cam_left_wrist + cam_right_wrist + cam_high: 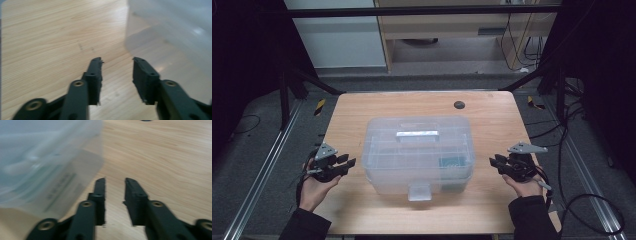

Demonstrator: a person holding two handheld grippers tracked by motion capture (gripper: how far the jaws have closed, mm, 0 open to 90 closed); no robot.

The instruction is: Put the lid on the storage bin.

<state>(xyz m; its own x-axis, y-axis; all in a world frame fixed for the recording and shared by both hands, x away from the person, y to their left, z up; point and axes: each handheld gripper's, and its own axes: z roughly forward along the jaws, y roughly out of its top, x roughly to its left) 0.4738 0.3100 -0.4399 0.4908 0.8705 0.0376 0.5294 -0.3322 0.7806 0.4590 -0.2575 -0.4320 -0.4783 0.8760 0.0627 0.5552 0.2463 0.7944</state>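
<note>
A clear plastic storage box (418, 152) with its lid on stands in the middle of the wooden table (362, 107). It has a handle (417, 134) on top, a front latch (419, 191) and something teal (452, 162) inside at the right. My left gripper (349, 161) sits just off the box's left side, open, nothing between its jaws (117, 60). My right gripper (493, 161) sits off the box's right side, jaws apart and empty (115, 180). The box's blurred wall shows to the right in the left gripper view (170, 32) and to the left in the right gripper view (37, 165).
A small dark round spot (459, 104) lies on the table behind the box. Bare wood runs along the front edge and at both sides. Black frame legs and cables (592, 200) stand on the floor around the table.
</note>
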